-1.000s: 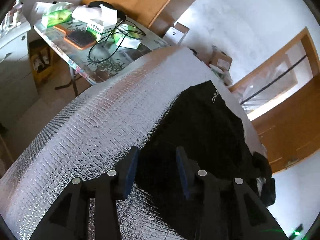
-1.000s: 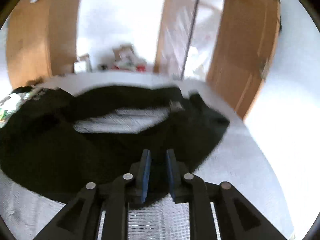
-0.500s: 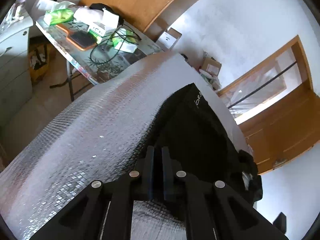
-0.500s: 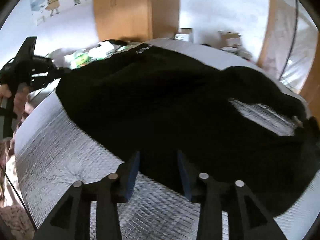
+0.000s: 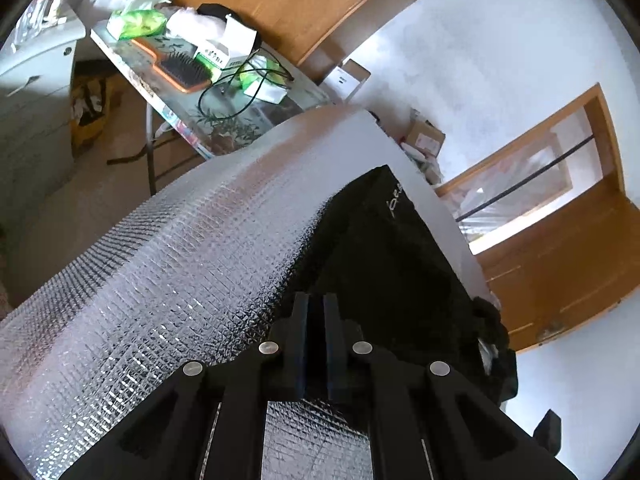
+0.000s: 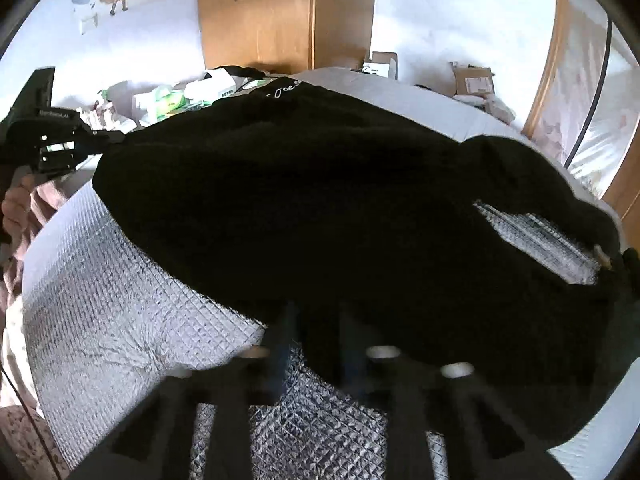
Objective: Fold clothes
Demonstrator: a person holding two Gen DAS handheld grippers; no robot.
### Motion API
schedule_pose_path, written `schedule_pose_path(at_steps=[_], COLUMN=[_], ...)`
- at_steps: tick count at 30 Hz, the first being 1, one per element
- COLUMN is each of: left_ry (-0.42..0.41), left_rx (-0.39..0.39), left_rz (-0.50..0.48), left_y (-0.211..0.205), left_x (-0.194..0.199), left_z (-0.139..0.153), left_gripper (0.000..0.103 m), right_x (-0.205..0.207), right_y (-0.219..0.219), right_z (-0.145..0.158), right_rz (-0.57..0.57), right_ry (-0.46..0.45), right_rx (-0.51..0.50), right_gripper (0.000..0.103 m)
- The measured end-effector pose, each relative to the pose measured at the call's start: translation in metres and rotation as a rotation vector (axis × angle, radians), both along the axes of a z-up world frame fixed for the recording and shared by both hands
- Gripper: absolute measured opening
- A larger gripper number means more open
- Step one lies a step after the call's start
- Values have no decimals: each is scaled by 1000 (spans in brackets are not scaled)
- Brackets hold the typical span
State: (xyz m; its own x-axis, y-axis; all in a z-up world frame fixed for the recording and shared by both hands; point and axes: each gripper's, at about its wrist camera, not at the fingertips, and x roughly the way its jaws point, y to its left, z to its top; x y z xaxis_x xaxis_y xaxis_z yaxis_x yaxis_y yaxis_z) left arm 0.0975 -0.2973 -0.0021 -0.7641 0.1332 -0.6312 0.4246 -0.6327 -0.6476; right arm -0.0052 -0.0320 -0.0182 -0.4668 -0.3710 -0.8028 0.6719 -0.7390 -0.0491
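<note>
On the silver quilted worktop (image 5: 168, 280) the black garment (image 6: 320, 200) lay spread toward its far right side. Your left gripper (image 5: 316, 320) had its fingers clamped on the garment's near edge. Your right gripper (image 6: 316, 344) was closing, blurred, its fingers straddling the near hem.

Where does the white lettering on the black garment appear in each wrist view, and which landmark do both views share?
Left wrist view: the white lettering sits right of centre, near the far corner of the black garment.
Right wrist view: it sits upper middle, on the garment's far edge.
Shared landmark: the wooden wardrobe behind the cluttered side table.
</note>
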Motion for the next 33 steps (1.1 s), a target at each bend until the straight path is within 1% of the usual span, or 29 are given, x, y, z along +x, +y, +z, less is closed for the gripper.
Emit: schedule_pose_path(at_steps=[7,12,16,19,22,25,27,30,33], left_ry=[-21,-48,-61,-68,-77,-83,-96,-105,-107], left_rx=[-14,-26,-57,-53,-66,-83,-85,-100,-154], left_rz=[-3,-30,-59,-60,-69,-73,-82,-97,-106], left_y=[8,17,30,35,39,41,39,38,38], left_x=[19,41,61,78,91,102,102,100,101], left_z=[-3,-9,-13,-16,-16,-16,-16,-10,0], left_gripper=[7,7,7,7,7,7,8,8,8], right_x=[22,49,72,85,92,97,96,94,92], right_y=[20,33,43,48,53,55,54,57,67], right_z=[15,23,20,17,16,11,9,16,27], right_rz=[14,31,28,34,27,26,24,19,15], right_ry=[-32,-62,-80,-95,-110,-109,-121,-118,-135], right_rx=[-48,-44,-35,-35,-57,-39,-34,-58,-107], right_gripper=[7,7,7,7,7,7,9,10,13])
